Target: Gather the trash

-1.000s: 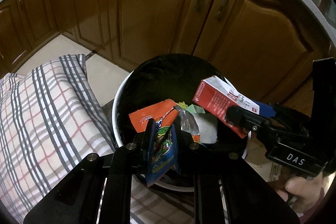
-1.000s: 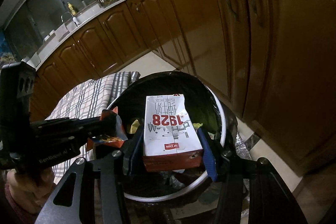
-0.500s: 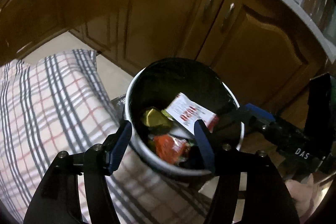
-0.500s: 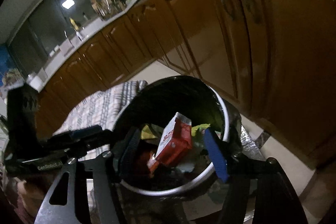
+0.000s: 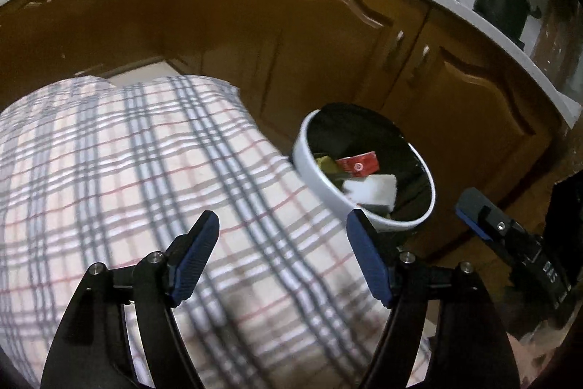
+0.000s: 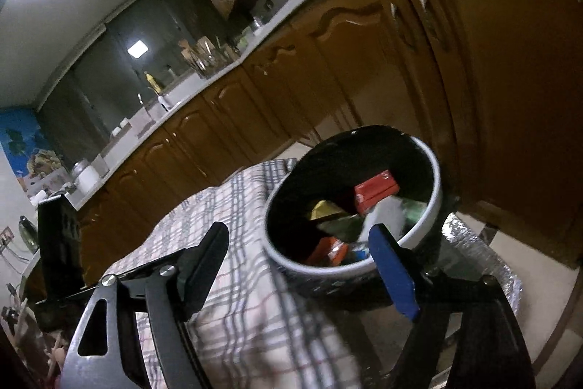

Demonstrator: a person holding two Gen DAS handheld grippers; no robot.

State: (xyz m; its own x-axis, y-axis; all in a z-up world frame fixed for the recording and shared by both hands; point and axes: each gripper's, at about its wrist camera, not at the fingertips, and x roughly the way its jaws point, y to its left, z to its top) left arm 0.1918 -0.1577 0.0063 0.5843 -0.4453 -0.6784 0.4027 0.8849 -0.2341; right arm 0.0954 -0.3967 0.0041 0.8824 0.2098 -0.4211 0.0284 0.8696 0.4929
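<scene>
A round white trash bin (image 5: 317, 175) with a black liner stands beside the checked table. It holds a red-and-white carton (image 5: 359, 164), a white piece (image 5: 371, 190) and wrappers. In the right wrist view the bin (image 6: 435, 181) shows the red carton (image 6: 375, 194), a yellow wrapper (image 6: 322, 210) and an orange packet (image 6: 329, 250). My left gripper (image 5: 284, 257) is open and empty, above the tablecloth to the left of the bin. My right gripper (image 6: 298, 265) is open and empty, near the bin's rim; it also shows in the left wrist view (image 5: 484, 221).
A plaid tablecloth (image 5: 145, 177) covers the table at the left. Brown kitchen cabinets (image 5: 328, 61) stand behind the bin under a grey countertop (image 5: 455, 6) with a pan and a pot. Foil sheeting (image 6: 473, 261) lies under the bin.
Both grippers let go: the blue wrapper and the carton dropped into the bin. Both grippers opened and pulled back and up, away from the bin, the left one over the tablecloth.
</scene>
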